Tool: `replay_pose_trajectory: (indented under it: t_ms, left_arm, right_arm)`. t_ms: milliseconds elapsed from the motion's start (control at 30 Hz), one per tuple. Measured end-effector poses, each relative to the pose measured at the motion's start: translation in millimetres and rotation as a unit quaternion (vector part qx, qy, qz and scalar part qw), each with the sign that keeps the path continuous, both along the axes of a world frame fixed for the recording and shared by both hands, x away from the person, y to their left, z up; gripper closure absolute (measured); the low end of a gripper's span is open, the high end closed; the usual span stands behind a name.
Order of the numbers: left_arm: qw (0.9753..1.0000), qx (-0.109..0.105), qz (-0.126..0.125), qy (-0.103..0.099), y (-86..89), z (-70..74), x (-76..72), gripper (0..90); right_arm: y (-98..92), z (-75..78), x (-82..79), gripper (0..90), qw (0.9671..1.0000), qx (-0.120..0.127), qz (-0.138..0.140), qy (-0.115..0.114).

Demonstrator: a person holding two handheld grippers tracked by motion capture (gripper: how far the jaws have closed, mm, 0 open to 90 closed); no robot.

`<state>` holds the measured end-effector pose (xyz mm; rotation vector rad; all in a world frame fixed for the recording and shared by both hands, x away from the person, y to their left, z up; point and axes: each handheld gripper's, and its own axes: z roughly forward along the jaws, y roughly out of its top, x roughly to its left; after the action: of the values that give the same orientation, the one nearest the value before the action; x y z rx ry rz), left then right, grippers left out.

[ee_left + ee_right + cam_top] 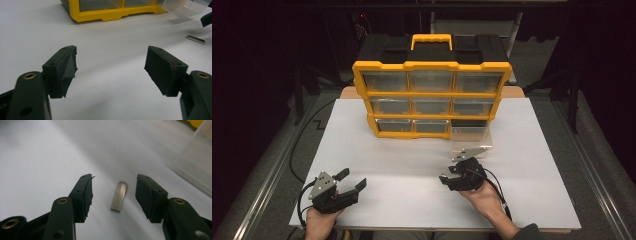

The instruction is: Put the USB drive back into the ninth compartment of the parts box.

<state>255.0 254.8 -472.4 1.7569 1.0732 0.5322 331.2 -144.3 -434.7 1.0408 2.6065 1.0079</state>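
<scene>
Right gripper view: right gripper [113, 195] jaws wide, straddling small metal piece [119, 196] flat on worktop [37, 157]; pre-grasp, next likely close. Clear drawer [197, 167] at 2 o'clock. Left gripper [346, 184] wide, empty. Organizer [432, 95] farthest, 12 o'clock.

Small flat metal bar [119, 196], silvery, oblong with one tapered end; lying flat on white table [387, 165], apart from everything. Clear plastic drawer [471, 138], pulled out of yellow-framed organizer [432, 92], resting on table just before the bottom-right slot. Bar near drawer, nearer the person.
</scene>
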Motion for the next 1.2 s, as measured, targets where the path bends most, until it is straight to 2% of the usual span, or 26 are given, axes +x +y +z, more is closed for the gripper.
replay_pose_trajectory:
  t_ms: [200, 433, 600, 633, 667, 733, 767, 933, 1200]
  left_arm:
    - [1.0, 0.0, -0.001, 0.0, 0.0, -0.1, 0.1, 26.5]
    - [1.0, 0.0, -0.001, 0.0, 0.1, 0.0, 0.1, 26.5]
    - [1.0, 0.002, 0.003, -0.004, 0.3, 0.5, -0.5, 26.4]
    - [1.0, 0.002, 0.006, -0.006, 0.7, 0.9, -0.7, 26.5]
    - [1.0, -0.001, 0.009, -0.005, 1.3, 0.9, -0.7, 26.6]
    - [0.9999, -0.002, 0.01, -0.004, 2.2, 0.8, -0.7, 26.6]
    - [0.9999, -0.003, 0.01, -0.005, 2.1, 1.0, -0.8, 26.7]
    - [0.9999, -0.001, 0.01, -0.005, 1.5, 0.9, -0.7, 26.7]
    - [0.9999, 0.0, 0.009, -0.005, 1.5, 1.0, -0.9, 26.7]
  right_arm:
    - [9.9, -0.1, 7.5, 55.6, 0.9985, -0.047, 0.01, 0.026]
    - [16.6, 0.4, 15.2, 57.1, 0.9957, -0.081, 0.008, 0.044]
    - [19.6, -0.3, 20.2, 59.1, 0.9932, -0.096, 0.014, 0.065]
    - [20.3, -0.4, 20.0, 59.0, 0.9924, -0.098, 0.008, 0.075]
    - [20.0, -1.7, 21.8, 59.1, 0.9922, -0.1, 0.013, 0.074]
    - [21.0, -3.2, 22.0, 59.4, 0.9903, -0.109, 0.003, 0.086]
    - [21.5, -4.6, 23.5, 60.1, 0.9892, -0.118, 0.001, 0.087]
    - [23.2, -4.6, 24.3, 62.6, 0.9879, -0.126, 0.002, 0.09]
    - [32.5, -3.7, 22.8, 70.1, 0.9834, -0.165, 0.02, 0.073]
